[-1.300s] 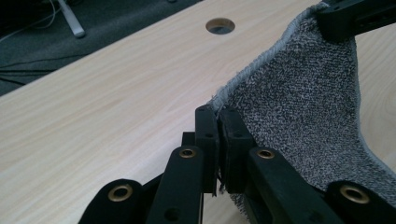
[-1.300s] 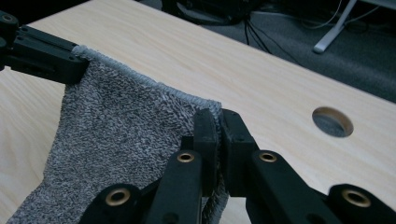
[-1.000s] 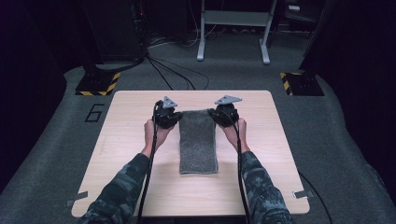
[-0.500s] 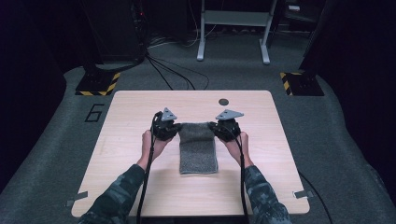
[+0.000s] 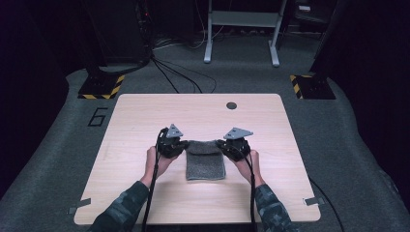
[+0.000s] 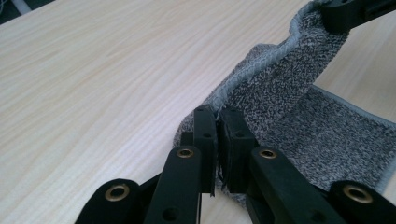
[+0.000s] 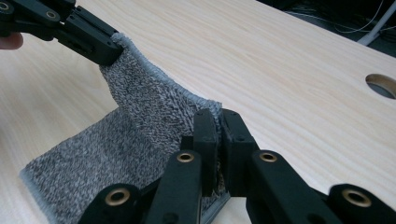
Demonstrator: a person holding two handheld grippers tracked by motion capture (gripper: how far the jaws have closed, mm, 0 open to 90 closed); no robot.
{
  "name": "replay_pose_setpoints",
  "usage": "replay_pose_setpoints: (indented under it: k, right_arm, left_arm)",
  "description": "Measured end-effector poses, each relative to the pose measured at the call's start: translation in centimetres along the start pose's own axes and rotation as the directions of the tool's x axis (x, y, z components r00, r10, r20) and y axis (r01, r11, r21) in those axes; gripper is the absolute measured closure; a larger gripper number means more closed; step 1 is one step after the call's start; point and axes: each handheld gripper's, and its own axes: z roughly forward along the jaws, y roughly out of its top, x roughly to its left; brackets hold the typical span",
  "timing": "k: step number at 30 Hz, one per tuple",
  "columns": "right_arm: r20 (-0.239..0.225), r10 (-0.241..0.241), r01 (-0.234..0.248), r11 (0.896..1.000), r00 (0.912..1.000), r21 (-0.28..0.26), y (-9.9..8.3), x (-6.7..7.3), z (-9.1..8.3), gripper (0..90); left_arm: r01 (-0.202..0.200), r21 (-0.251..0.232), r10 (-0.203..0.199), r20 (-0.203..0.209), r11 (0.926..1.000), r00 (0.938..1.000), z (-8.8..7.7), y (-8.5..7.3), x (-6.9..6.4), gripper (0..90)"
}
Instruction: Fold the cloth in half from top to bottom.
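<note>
On the table [image 5: 145, 121], both grippers [image 5: 186, 146] [image 5: 220, 145] are clamping the towel's [image 5: 205, 164] far corners; lowering them level should be keeping the fold's edges square.

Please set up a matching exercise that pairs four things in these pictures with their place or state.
Things:
1. left gripper
2. right gripper
3. towel
4. hole

Places or states:
A. grey, far edge lifted, near part flat on the table
B. shut on the towel's far corner at the left of the high view
C. round and dark, near the table's far edge
D. shut on the towel's far corner at the right of the high view

Pairs: 1-B, 2-D, 3-A, 4-C
</note>
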Motion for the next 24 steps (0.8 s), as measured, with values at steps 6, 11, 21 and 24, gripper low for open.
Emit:
replay_pose_setpoints:
  k: [6,11,21,24]
  right_arm:
    - [-0.014,0.005,-0.005,1.0,0.9999,0.009,-1.2,0.7,-0.4,86.1]
    - [-0.023,-0.007,0.007,0.999,0.9997,0.035,-2.4,1.3,-0.5,86.0]
    - [-0.03,0.001,0.001,0.998,0.9995,0.063,-3.9,2.2,-1.0,84.6]
    - [-0.036,0.023,-0.02,0.997,0.9991,0.073,-4.4,2.4,-1.5,78.5]
  left_arm:
    - [-0.021,0.023,0.021,0.008,0.9995,0.9998,-0.3,-0.9,-1.0,84.9]
    - [-0.028,0.055,0.026,0.025,0.9981,0.9993,0.1,-2.2,-1.9,84.3]
    - [0.007,0.065,-0.013,0.084,0.9979,0.9963,-0.1,-3.4,-2.5,77.2]
    - [0.013,0.086,-0.023,0.114,0.9962,0.9932,-0.4,-3.9,-2.7,68.2]
